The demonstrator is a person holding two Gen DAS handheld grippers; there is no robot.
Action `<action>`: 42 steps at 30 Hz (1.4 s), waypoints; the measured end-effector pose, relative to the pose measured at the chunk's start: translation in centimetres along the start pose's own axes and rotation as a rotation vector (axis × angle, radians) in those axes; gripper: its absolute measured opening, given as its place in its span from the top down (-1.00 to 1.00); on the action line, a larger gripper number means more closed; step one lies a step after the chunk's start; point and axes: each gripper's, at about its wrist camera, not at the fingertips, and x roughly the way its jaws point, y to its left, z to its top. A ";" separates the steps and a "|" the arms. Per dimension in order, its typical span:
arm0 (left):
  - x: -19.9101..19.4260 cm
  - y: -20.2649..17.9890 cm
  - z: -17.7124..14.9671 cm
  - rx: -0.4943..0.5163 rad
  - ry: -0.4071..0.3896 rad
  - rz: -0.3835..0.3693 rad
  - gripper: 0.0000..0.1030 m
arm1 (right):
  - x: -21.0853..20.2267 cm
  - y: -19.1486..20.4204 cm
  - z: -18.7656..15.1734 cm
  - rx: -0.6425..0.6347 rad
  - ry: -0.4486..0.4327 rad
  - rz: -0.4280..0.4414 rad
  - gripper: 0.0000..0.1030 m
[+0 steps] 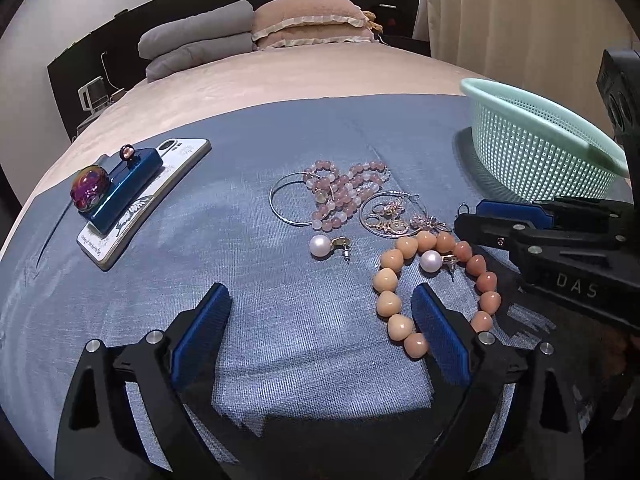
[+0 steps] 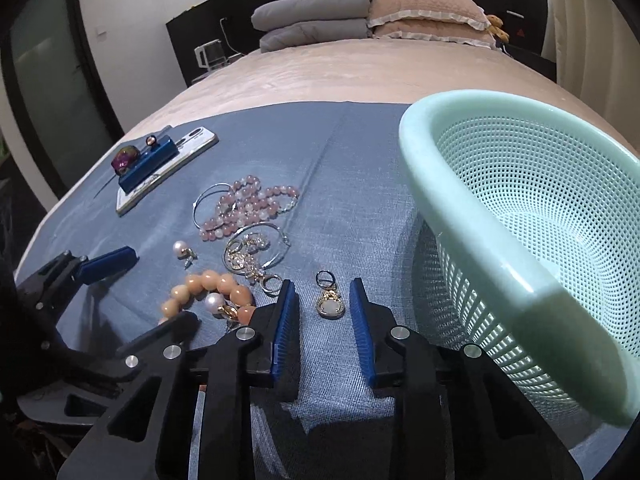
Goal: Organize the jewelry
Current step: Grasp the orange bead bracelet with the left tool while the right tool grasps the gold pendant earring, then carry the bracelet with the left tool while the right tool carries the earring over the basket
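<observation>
A gold pendant earring (image 2: pixel 329 300) is being framed between the blue pads of the right hand-held gripper (image 2: pixel 324 308), whose jaws are standing narrowly apart without touching it. The left hand-held gripper (image 1: pixel 320 320) is being held wide open and empty, its right pad just beside a peach bead bracelet (image 1: pixel 400 280). Nearby, two pearl earrings (image 1: pixel 320 246), a pink bead strand (image 1: pixel 340 188) and tangled hoop earrings (image 1: pixel 384 216) are lying clustered. A mint mesh basket (image 2: pixel 480 248) is crowding the right side. Everything is being carried by a blue cloth (image 1: pixel 280 320) spread over a bed (image 1: pixel 280 76), with a phone (image 1: pixel 120 240) off to the left and pillows (image 1: pixel 312 20) stacked against the headboard.
</observation>
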 end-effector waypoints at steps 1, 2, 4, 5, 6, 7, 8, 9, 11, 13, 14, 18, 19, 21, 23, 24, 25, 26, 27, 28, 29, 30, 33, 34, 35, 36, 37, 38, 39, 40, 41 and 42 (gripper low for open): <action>-0.2 -0.2 -0.1 0.013 -0.008 -0.009 -0.61 | 0.0 0.2 -0.1 -0.019 -0.003 -0.020 0.55; -0.4 -0.6 -0.2 0.031 -0.015 -0.019 -0.40 | 0.0 0.3 -0.1 -0.032 -0.005 -0.026 0.72; -0.9 -1.6 -0.4 0.078 -0.026 -0.053 0.05 | 0.0 0.3 -0.1 -0.032 -0.006 -0.020 0.74; -1.0 -2.1 -0.5 0.098 -0.030 -0.058 0.26 | 0.0 0.2 -0.1 -0.034 -0.007 -0.020 0.74; -1.1 -2.5 -0.6 0.115 -0.033 -0.057 0.33 | 0.0 0.2 -0.2 -0.035 -0.007 -0.021 0.74; -1.1 -2.7 -0.6 0.119 -0.036 -0.067 0.49 | -0.1 0.2 -0.2 -0.033 -0.010 -0.021 0.74; -1.2 -2.7 -0.7 0.109 -0.038 -0.079 0.60 | -0.2 0.2 -0.2 -0.029 -0.012 -0.019 0.74; -1.2 -2.6 -0.7 0.091 -0.037 -0.088 0.67 | -0.3 0.1 -0.2 -0.025 -0.014 -0.015 0.74; -1.3 -2.2 -0.7 0.058 -0.036 -0.107 0.77 | -0.6 -0.1 -0.3 -0.013 -0.018 -0.004 0.74; -1.3 -1.9 -0.6 0.031 -0.032 -0.124 0.77 | -0.8 -0.3 -0.3 -0.006 -0.018 0.005 0.74; -1.4 -1.7 -0.6 0.020 -0.028 -0.129 0.77 | -1.0 -0.3 -0.3 -0.005 -0.022 0.009 0.74; -1.8 -1.6 -0.3 -0.001 -0.005 -0.125 0.77 | -1.6 -0.3 -0.3 -0.005 -0.033 0.028 0.74; -1.9 -1.6 -0.2 0.001 0.000 -0.121 0.77 | -1.8 -0.3 -0.3 -0.008 -0.037 0.029 0.74; -2.2 -1.6 0.0 0.001 0.004 -0.111 0.77 | -2.2 -0.1 -0.3 -0.012 -0.046 0.041 0.74; -3.0 -1.6 0.3 0.000 -0.023 -0.090 0.77 | -2.6 0.1 -0.2 -0.019 -0.053 0.048 0.74; -3.5 -1.6 0.5 0.000 -0.039 -0.086 0.77 | -2.8 0.2 -0.2 -0.022 -0.060 0.054 0.74; -3.9 -1.6 0.8 0.004 -0.042 -0.091 0.77 | -3.1 0.3 -0.2 -0.024 -0.066 0.060 0.74; -4.3 -1.7 1.0 0.008 -0.047 -0.084 0.77 | -3.4 0.4 -0.2 -0.026 -0.071 0.064 0.74; -4.5 -1.7 1.2 0.012 -0.045 -0.067 0.77 | -3.7 0.5 -0.2 -0.029 -0.079 0.067 0.74; -4.6 -1.8 1.2 0.017 -0.040 -0.039 0.77 | -4.1 0.5 -0.1 -0.030 -0.085 0.071 0.74; -4.7 -1.8 1.2 0.017 -0.038 -0.021 0.77 | -4.4 0.6 -0.1 -0.031 -0.091 0.078 0.74; -4.8 -1.7 1.4 0.007 -0.031 -0.019 0.77 | -4.9 0.7 0.0 -0.034 -0.097 0.082 0.74; -5.7 -1.7 2.1 -0.011 -0.034 -0.018 0.77 | -6.5 1.0 0.2 -0.046 -0.131 0.086 0.74; -6.2 -1.8 2.4 -0.010 -0.040 -0.022 0.77 | -7.1 1.0 0.3 -0.049 -0.143 0.088 0.74; -6.8 -2.0 2.7 -0.010 -0.048 -0.028 0.77 | -7.6 1.0 0.3 -0.051 -0.156 0.090 0.74; -7.3 -2.2 3.0 -0.008 -0.055 -0.036 0.77 | -8.0 1.0 0.4 -0.053 -0.166 0.090 0.74; -7.8 -2.4 3.4 -0.003 -0.062 -0.040 0.77 | -8.5 0.9 0.5 -0.053 -0.174 0.089 0.74; -8.2 -2.5 3.7 -0.003 -0.070 -0.039 0.77 | -8.8 0.8 0.6 -0.051 -0.179 0.090 0.74; -8.5 -2.7 4.0 -0.003 -0.076 -0.040 0.77 | -9.1 0.6 0.7 -0.050 -0.184 0.089 0.74; -8.9 -2.9 4.3 -0.005 -0.080 -0.044 0.77 | -9.4 0.5 0.8 -0.049 -0.191 0.086 0.74; -9.1 -3.0 4.6 -0.009 -0.082 -0.051 0.77 | -9.8 0.3 1.0 -0.049 -0.197 0.082 0.74; -9.3 -3.3 4.9 -0.008 -0.085 -0.055 0.77 | -10.2 0.2 1.1 -0.049 -0.207 0.078 0.74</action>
